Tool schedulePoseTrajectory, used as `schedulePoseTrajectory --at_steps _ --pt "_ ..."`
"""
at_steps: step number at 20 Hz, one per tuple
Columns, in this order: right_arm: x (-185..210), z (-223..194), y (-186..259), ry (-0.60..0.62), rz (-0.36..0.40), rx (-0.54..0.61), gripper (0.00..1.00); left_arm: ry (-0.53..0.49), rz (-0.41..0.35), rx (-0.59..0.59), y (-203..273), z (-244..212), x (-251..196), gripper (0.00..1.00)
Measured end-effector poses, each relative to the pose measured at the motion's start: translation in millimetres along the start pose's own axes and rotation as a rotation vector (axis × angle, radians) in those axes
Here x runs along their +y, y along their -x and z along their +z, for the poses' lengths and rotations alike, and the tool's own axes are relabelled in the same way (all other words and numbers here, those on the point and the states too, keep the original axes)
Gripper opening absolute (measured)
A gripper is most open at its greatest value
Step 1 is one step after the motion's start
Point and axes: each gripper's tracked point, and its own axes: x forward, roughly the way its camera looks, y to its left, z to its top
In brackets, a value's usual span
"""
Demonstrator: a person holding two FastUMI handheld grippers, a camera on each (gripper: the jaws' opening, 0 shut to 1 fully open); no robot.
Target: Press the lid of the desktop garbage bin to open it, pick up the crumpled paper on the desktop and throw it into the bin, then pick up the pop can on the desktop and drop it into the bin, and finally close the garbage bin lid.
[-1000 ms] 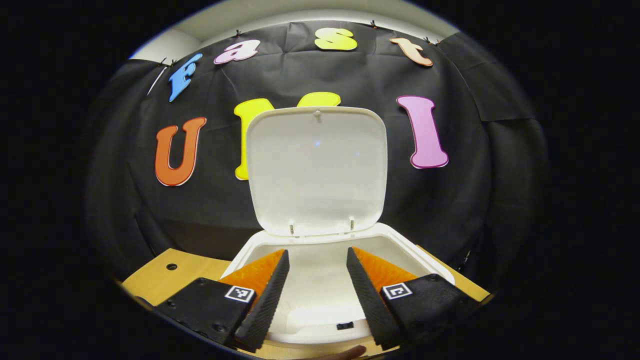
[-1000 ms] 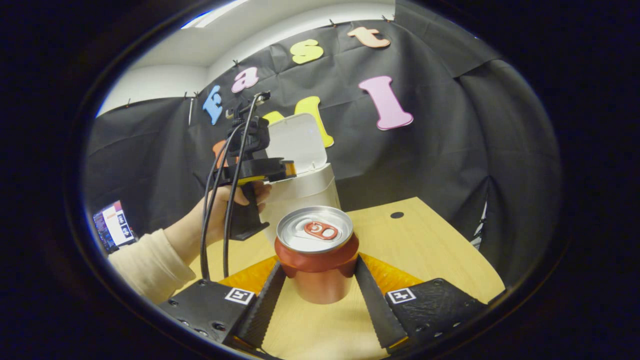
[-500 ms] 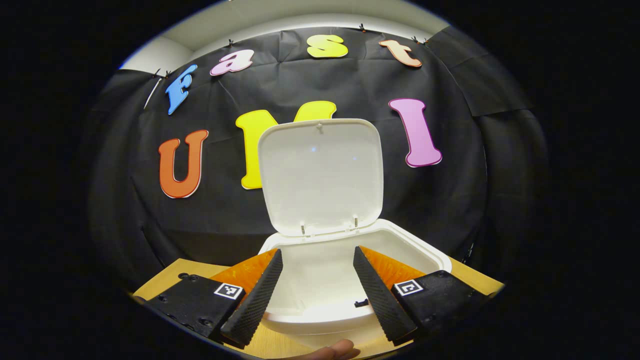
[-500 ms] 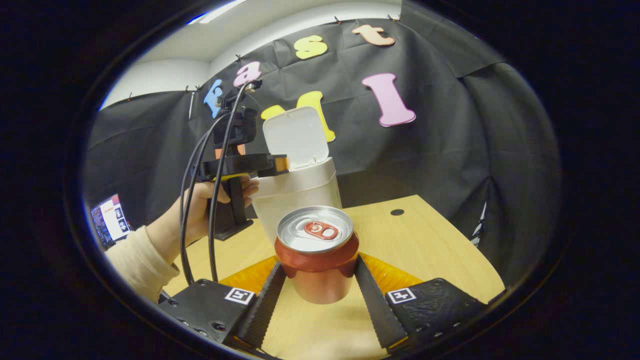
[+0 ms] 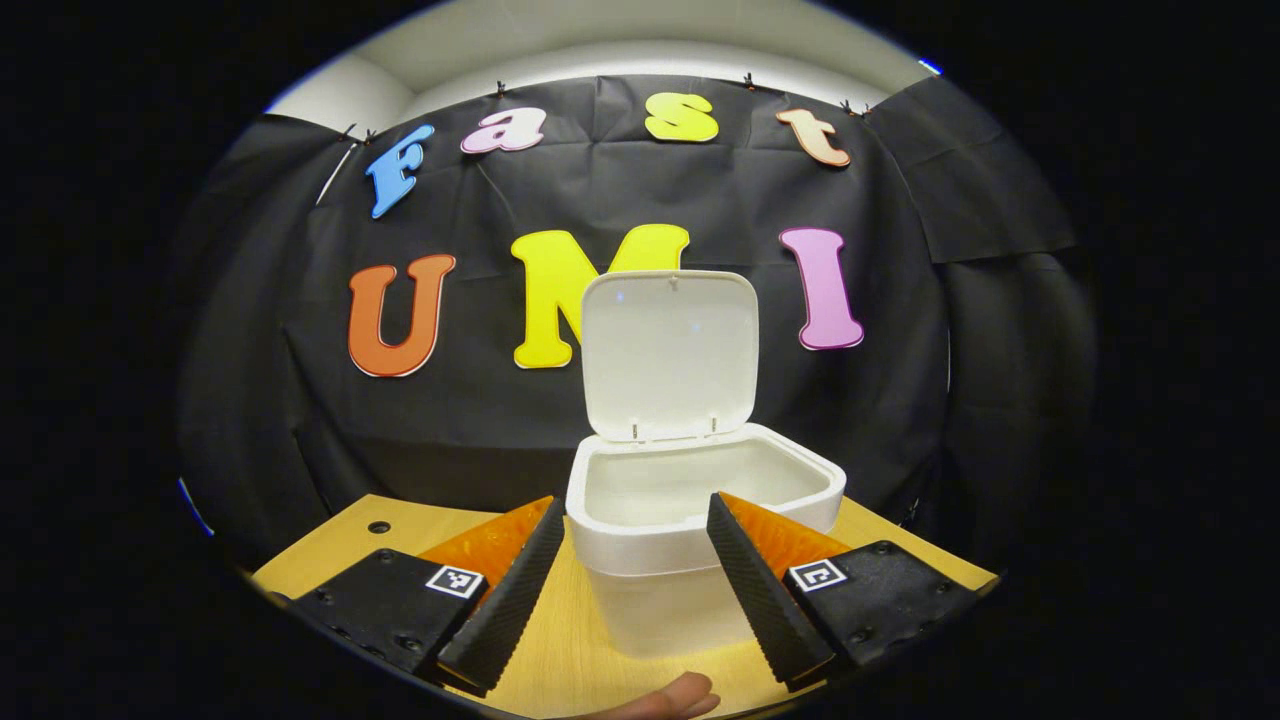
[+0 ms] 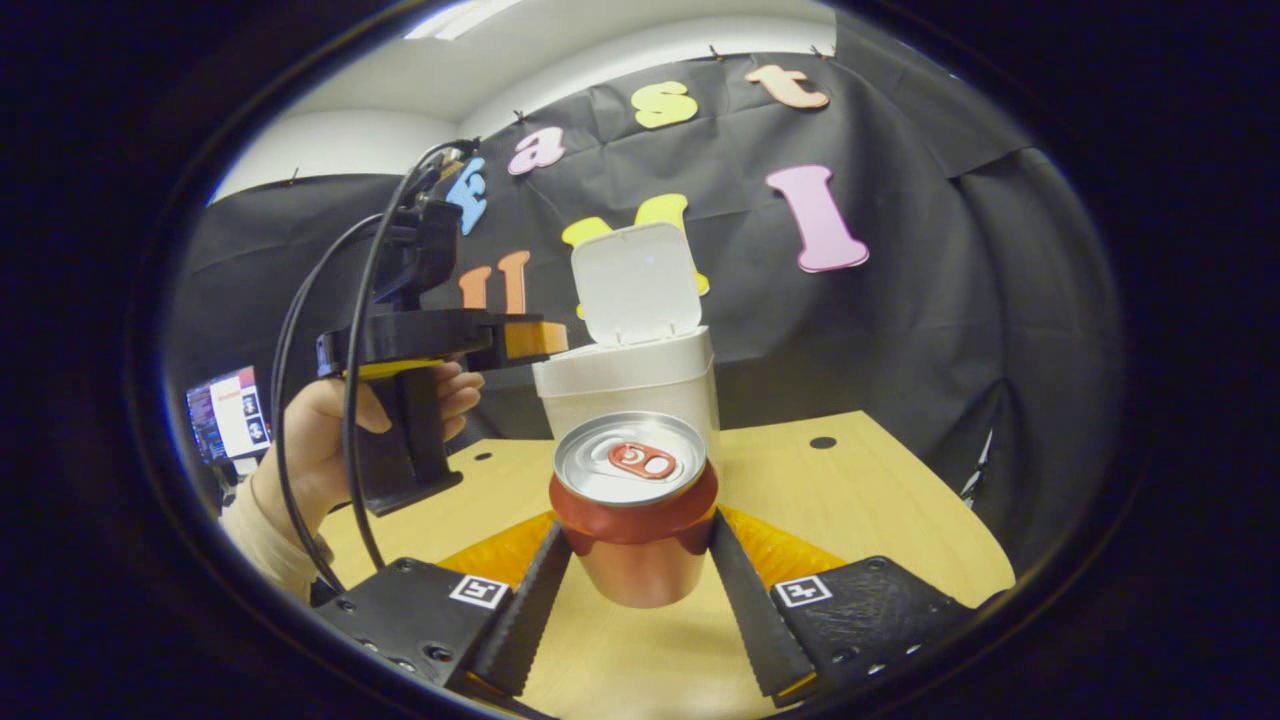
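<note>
Pop can gripped before an open bin on the wooden desktop [image 6: 870, 500]

The white garbage bin [image 6: 628, 375] stands with its lid [image 6: 635, 283] raised upright. The right gripper [image 6: 637, 560] clenches the red pop can [image 6: 633, 505] between both fingers, just in front of the bin. The left gripper [image 5: 630, 580], spread wide and holding nothing, faces the bin's open mouth.

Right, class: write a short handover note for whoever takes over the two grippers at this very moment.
Right gripper: shut on the can, upright, held above the table.
Left gripper: open, holding nothing, in front of the bin; held in a hand.
Lid is up, so the bin is open. No crumpled paper on the table; inside of the bin not visible, so cannot confirm it went in.
Left: drop the can in the bin, close the lid.
</note>
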Motion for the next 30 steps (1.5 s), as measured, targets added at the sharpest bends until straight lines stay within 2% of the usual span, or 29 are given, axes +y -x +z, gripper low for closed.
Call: schedulePoseTrajectory --at_steps 3,7,10,12,13,16,21,26,28,30 --pt "7.1 -5.7 0.2 0.011 -0.019 0.001 0.81 -0.029 0.022 -0.015 30.6 -9.3 25.8 0.95" --pt "19.3 -1.0 0.8 0.028 -0.041 -0.01 0.81 0.047 0.025 0.033 78.8 -46.0 48.0 0.95" --pt "30.6 -2.9 -1.3 0.069 -0.046 -0.018 0.81 -0.038 0.106 0.051 108.1 -66.0 79.0 0.95" --pt "39.1 -9.4 -5.8 0.095 -0.03 0.008 0.81 -0.042 0.161 0.108 125.4 -85.3 94.8 0.95" --pt "42.6 -11.3 -7.5 0.108 -0.027 0.024 0.81 -0.021 0.165 0.11 132.0 -88.5 96.7 0.95" --pt "49.8 -12.6 -12.6 0.15 -0.032 0.059 0.81 0.043 0.105 0.1 139.2 -91.7 82.2 0.95" --pt "62.0 19.6 -13.7 0.219 -0.076 0.032 0.81 0.032 0.02 0.083 153.1 -94.0 66.7 0.95" --pt "91.2 53.8 -18.9 0.18 -0.015 -0.008 0.81 0.001 0.018 0.068 161.4 -89.4 71.5 0.95" --pt "93.5 63.8 -28.0 0.16 -0.02 0.012 0.81 0.016 0.019 0.041 165.6 -81.2 73.9 0.95" --pt "96.7 83.1 -40.8 0.171 -0.024 0.021 0.81 0.036 -0.011 0.038 166.0 -81.8 67.3 0.95"
